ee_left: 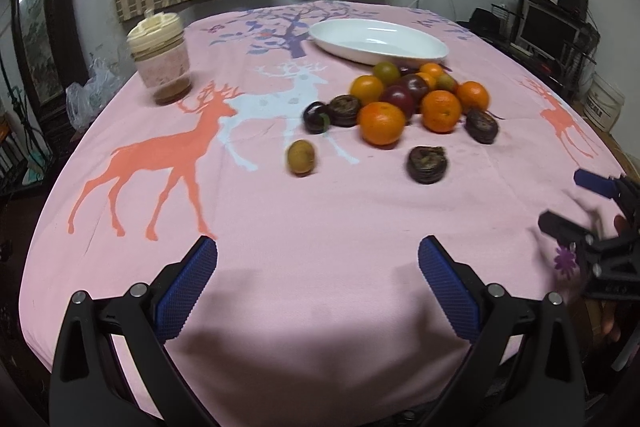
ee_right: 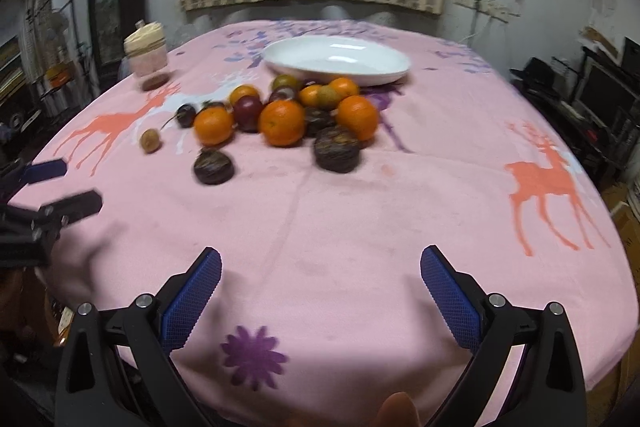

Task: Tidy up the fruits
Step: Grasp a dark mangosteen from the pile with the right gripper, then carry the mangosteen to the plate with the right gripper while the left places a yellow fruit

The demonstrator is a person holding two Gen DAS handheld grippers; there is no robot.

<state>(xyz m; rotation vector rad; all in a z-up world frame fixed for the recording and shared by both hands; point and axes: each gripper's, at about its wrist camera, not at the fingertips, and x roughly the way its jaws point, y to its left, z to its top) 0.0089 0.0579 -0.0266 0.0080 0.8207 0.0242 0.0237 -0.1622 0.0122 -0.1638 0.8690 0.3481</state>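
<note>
The fruits [ee_left: 404, 103] sit in a pile on the table [ee_left: 320, 219], just in front of the white dish [ee_left: 378, 41]. The left claw [ee_left: 318, 287] and the right claw [ee_right: 320, 291] are both wide apart and empty. The oranges [ee_right: 282, 123] look round, firm and likely to roll, so grab one around its middle.

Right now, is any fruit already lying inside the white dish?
No, the white dish holds nothing; the fruit pile lies on the tablecloth in front of it.
</note>
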